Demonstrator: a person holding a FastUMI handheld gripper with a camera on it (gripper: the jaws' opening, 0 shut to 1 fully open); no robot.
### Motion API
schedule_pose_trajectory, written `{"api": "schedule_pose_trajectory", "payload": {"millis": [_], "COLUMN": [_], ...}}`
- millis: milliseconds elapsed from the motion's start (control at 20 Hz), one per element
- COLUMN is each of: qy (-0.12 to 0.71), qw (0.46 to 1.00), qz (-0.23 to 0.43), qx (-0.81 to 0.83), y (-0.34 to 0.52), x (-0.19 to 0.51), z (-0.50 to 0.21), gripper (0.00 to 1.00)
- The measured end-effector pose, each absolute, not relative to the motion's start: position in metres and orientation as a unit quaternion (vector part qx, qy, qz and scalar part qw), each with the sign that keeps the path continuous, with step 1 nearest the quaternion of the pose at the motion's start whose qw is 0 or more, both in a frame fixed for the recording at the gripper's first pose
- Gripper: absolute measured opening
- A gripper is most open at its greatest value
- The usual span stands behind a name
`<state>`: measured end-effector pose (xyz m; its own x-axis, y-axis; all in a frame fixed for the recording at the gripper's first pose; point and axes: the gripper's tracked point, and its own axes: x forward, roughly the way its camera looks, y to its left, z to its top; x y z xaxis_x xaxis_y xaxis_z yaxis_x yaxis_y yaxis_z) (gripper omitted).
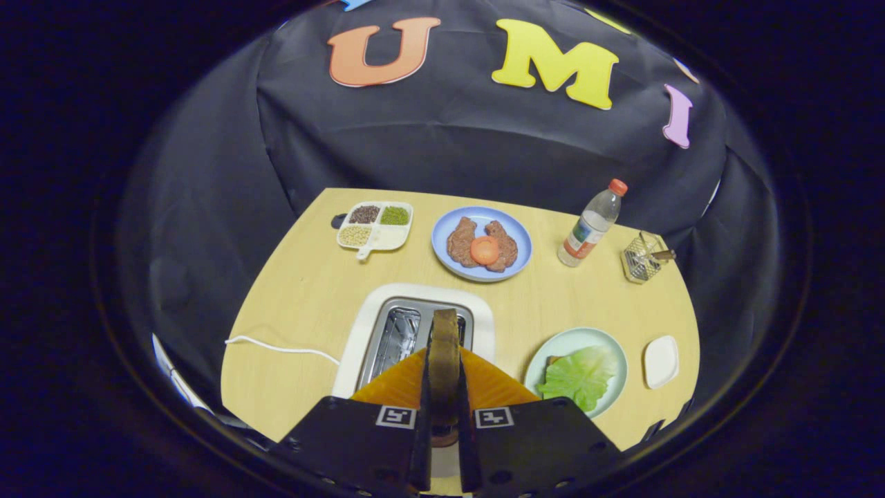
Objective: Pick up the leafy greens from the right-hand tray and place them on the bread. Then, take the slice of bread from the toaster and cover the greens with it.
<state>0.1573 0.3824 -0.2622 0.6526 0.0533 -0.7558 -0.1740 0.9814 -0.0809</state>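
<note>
A slice of bread (pixel 444 353) is being gripped edge-on by the claw (pixel 444 387), with both fingers pressed against its flat sides; the slice is being held upright at lower centre of the frame, directly above the toaster (pixel 387 332), whose slots are being seen just beyond the fingers. A white cord (pixel 276 346) is being trailed from the toaster toward the lower left across the tabletop (pixel 311 290). At lower right, beside the fingers, leafy greens (pixel 579 377) are being carried on a pale green plate (pixel 608 342), with a brown edge of bread peeking out beneath the leaf. A small white dish (pixel 661 361) is lying just right of that plate. Further up, at centre, meat pieces and a tomato slice (pixel 485 250) are being held on a blue plate (pixel 442 238). A divided tray of grains (pixel 374 225) is sitting at upper left of the tabletop, a bottle (pixel 591 228) and a wire basket (pixel 643 257) at upper right.
</note>
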Motion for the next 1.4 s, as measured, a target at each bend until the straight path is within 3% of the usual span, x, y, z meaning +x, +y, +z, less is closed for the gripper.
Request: {"api": "schedule_pose_trajectory", "payload": {"millis": [400,650,1050,1400], "qy": [0.369,0.362,0.42,0.459], "qw": [0.925,0.929,0.907,0.884], "qz": [0.088,0.071,0.026,0.042], "qx": [-0.017,0.003,0.028,0.078], "y": [0.346,0.289,0.206,0.201], "x": [0.158,0.168,0.186,0.182], "z": [-0.176,-0.164,-0.256,-0.326], "gripper": [0.16,0.16,0.16,0.16]}}
